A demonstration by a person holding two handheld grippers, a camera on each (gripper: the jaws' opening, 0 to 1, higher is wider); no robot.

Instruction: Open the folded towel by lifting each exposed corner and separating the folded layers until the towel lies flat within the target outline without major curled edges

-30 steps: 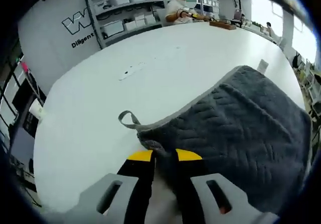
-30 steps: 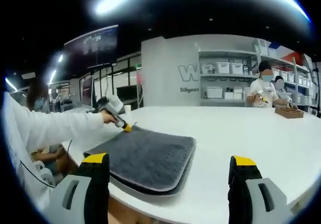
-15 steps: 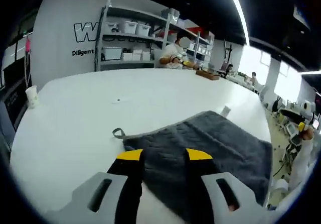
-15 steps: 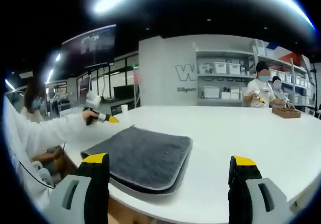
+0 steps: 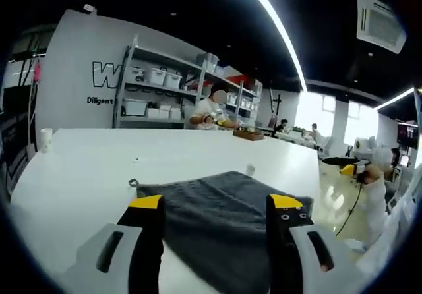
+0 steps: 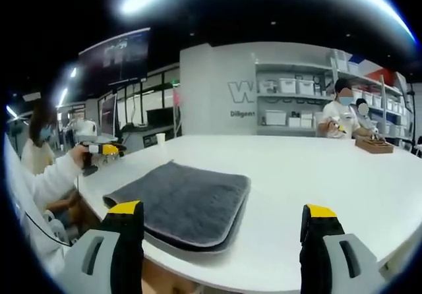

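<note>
the dark grey towel [image 6: 181, 198] lies folded and flat near the white table's [image 6: 330, 175] edge, hanging loop [image 5: 134, 183] at one corner.

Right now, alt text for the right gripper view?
A folded grey towel lies on a white table, ahead of the open right gripper, which touches nothing. At the far left a white-sleeved arm holds the left gripper off the towel; shelves and seated people sit behind.
</note>
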